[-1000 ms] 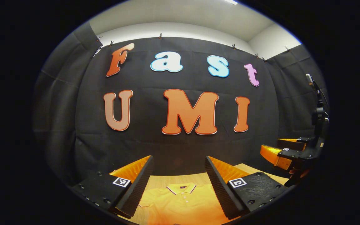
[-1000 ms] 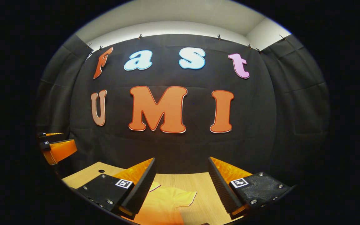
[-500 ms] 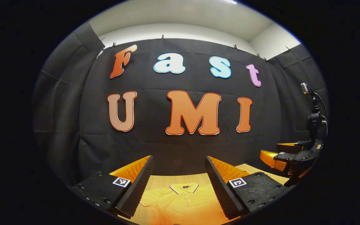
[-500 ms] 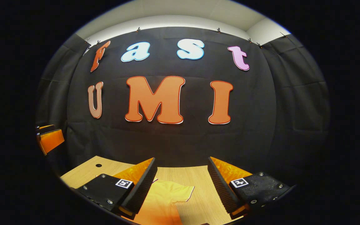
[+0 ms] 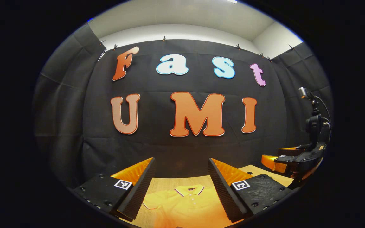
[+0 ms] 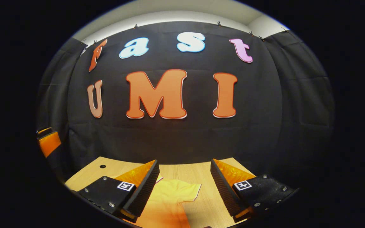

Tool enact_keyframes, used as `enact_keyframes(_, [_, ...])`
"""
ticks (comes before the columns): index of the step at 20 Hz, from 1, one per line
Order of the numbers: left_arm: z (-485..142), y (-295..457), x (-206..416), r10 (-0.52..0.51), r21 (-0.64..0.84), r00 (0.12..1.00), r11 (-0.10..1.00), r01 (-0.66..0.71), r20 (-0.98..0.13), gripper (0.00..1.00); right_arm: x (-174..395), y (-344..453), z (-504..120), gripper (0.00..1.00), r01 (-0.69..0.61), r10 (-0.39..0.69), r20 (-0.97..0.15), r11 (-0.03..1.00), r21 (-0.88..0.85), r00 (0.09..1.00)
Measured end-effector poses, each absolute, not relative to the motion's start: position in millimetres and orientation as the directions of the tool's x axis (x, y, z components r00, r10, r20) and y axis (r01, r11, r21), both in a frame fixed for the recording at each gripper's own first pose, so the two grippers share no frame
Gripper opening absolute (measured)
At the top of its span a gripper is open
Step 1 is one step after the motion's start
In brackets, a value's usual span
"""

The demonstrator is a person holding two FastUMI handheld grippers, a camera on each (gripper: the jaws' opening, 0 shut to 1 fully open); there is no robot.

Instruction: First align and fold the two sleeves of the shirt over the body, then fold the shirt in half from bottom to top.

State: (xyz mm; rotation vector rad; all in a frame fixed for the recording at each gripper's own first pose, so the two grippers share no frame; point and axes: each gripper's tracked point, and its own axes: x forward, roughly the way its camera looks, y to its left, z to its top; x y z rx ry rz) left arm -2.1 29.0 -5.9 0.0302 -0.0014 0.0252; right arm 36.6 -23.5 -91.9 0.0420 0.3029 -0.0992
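- Tabletop (image 6: 182, 172): bare wood past the collar, along its far edge.
- Shirt (image 5: 185, 207) lies flat, collar toward that edge, one sleeve (image 6: 187, 191) spread sideways.
- Left gripper (image 5: 181, 183) and right gripper (image 6: 184, 185): jaws wide apart, holding nothing. Best to pinch each sleeve at its cuff.

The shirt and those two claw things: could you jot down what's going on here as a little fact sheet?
Shirt: yellow-orange polo shirt lying flat on the wooden table, collar toward the wall
Sleeves: spread out, not yet folded; one sleeve lies between the right gripper's fingers
Left gripper: open, above the collar, holding nothing
Right gripper: open, holding nothing
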Motion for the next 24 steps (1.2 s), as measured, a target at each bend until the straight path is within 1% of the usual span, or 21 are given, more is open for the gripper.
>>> enact_keyframes(4, [-4.9, 40.8, -8.6, 0.067, 0.047, 0.998, 0.997, -0.067, 0.004, 0.98, 53.1, -35.1, -134.3, 0.98, 0.102, -0.075, -0.449, 0.994, 0.036, 0.890])
enact_keyframes(7, [-4.9, 50.8, -14.2, 0.107, 0.057, 0.994, 0.993, -0.107, 0.007, 0.98, 63.3, -35.8, -169.7, 0.98, 0.090, -0.034, -0.570, 0.993, 0.071, 0.821])
enact_keyframes(10, [-7.9, 58.3, -15.9, 0.140, 0.059, 0.990, 0.988, -0.140, -0.003, 0.96, 76.2, -35.7, -202.5, 0.98, 0.082, -0.005, -0.657, 0.993, 0.087, 0.754])
enact_keyframes(12, [-10.9, 62.3, -16.2, 0.160, 0.062, 0.987, 0.985, -0.158, -0.012, 0.98, 85.0, -31.0, -218.6, 0.97, 0.076, 0.008, -0.706, 0.993, 0.088, 0.708])
enact_keyframes(16, [-19.0, 67.2, -17.5, 0.192, 0.060, 0.981, 0.980, -0.189, -0.034, 0.99, 97.8, -33.1, -258.7, 0.96, 0.089, 0.056, -0.796, 0.987, 0.137, 0.603])
enact_keyframes(21, [-36.3, 78.4, -15.4, 0.237, 0.051, 0.968, 0.971, -0.234, -0.086, 0.99, 111.2, -40.8, -302.4, 0.95, 0.108, 0.065, -0.875, 0.985, 0.133, 0.480])
enact_keyframes(24, [-45.4, 81.1, -13.8, 0.266, 0.051, 0.957, 0.964, -0.262, -0.116, 0.96, 113.8, -39.5, -327.6, 0.92, 0.133, 0.095, -0.915, 0.978, 0.159, 0.393])
